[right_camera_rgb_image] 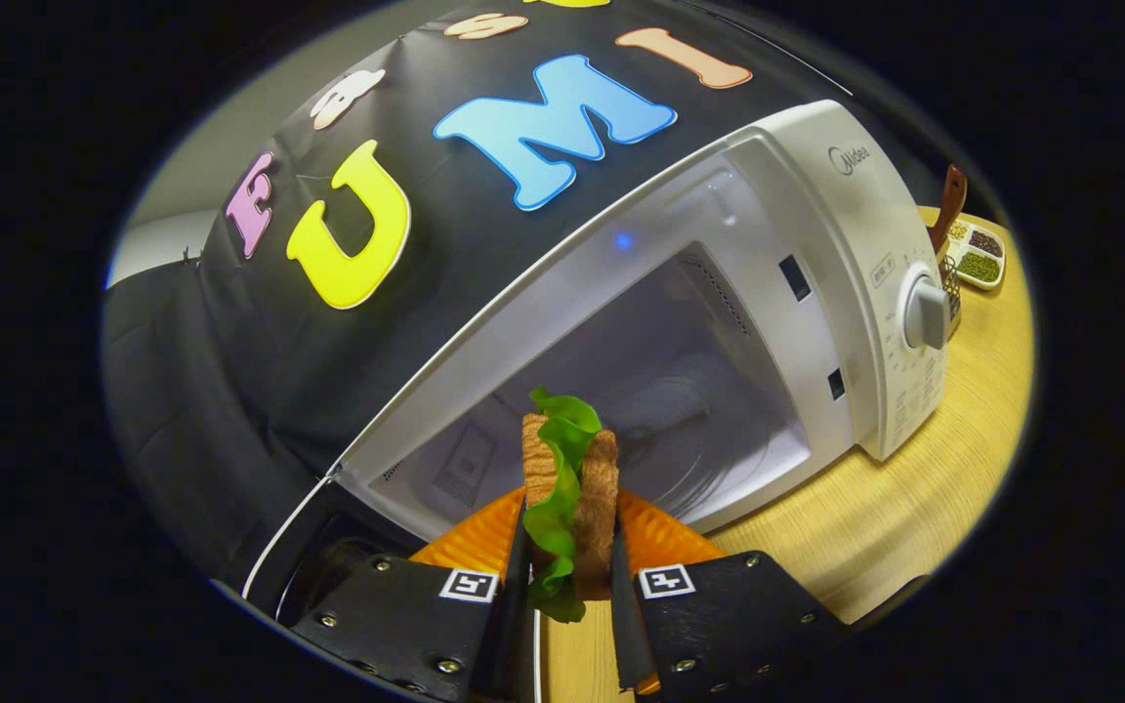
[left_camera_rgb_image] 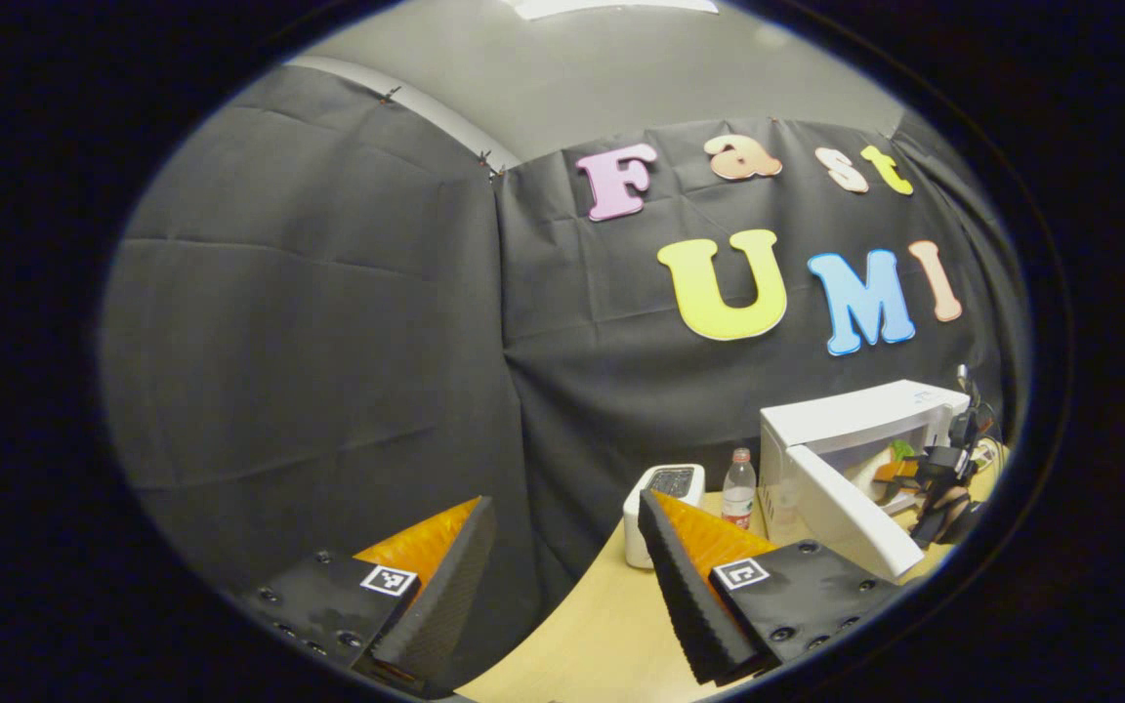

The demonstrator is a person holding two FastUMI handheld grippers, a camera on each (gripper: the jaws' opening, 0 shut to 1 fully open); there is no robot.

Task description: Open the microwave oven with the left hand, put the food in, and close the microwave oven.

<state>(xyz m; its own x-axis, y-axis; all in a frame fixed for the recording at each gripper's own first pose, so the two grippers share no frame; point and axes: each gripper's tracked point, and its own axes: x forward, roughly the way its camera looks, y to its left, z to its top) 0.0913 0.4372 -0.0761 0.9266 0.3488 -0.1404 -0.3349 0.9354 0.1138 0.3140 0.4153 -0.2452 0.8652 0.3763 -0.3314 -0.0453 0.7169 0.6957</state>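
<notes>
Pinching the sandwich (right_camera_rgb_image: 570, 493) upright, my right gripper (right_camera_rgb_image: 567, 591) faced the open microwave oven (right_camera_rgb_image: 816, 293), its cavity straight ahead and near. My left gripper (left_camera_rgb_image: 562, 576), jaws spread and empty, hung well off beside the counter (left_camera_rgb_image: 602, 625).

This is a pretend kitchen set up in a booth. Black cloth (left_camera_rgb_image: 328, 322) hangs behind a wooden table (right_camera_rgb_image: 914, 508). Ahead of the right tongs stands a white microwave (right_camera_rgb_image: 816, 254), with a spice tray (right_camera_rgb_image: 979, 256) past it.
</notes>
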